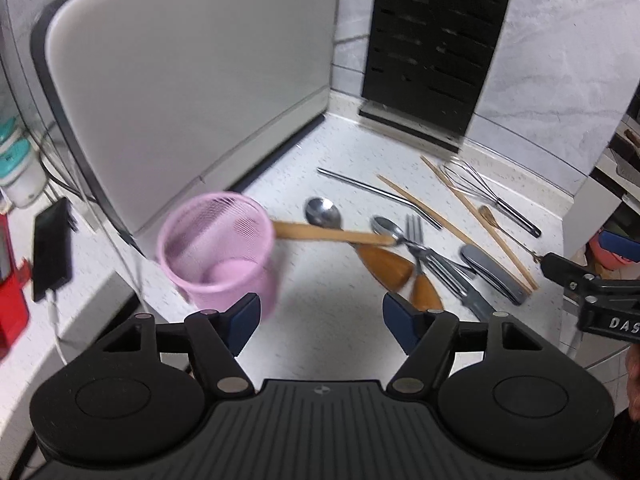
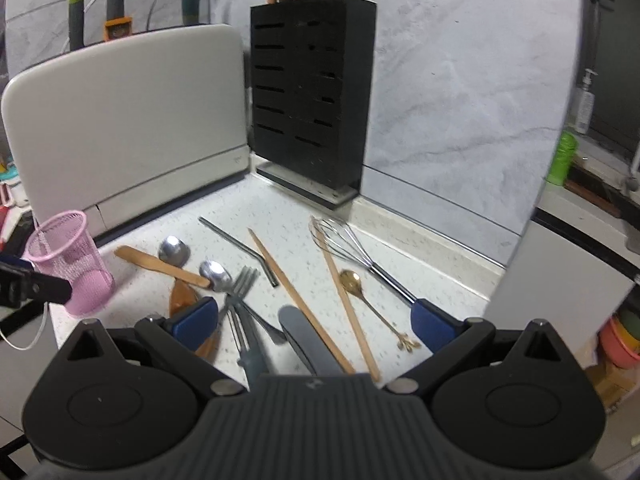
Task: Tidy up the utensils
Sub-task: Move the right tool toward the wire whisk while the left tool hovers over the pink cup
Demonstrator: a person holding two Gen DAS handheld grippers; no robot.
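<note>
Both grippers hover with fingers spread, the left gripper (image 1: 320, 320) near the pink mesh cup (image 1: 218, 250), the right gripper (image 2: 316, 326) over scattered utensils. The whisk (image 2: 352, 252), chopsticks (image 2: 298, 300), spoons and forks (image 2: 240, 292) lie loose on the desk (image 1: 328, 312) beside the upright cup.

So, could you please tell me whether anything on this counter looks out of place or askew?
Yes: the utensils lie loose and crisscrossed on the counter, a wooden spatula resting across two spoons, chopsticks angled apart. The pink mesh cup meant for them looks empty. Nothing looks spilled or broken.
</note>
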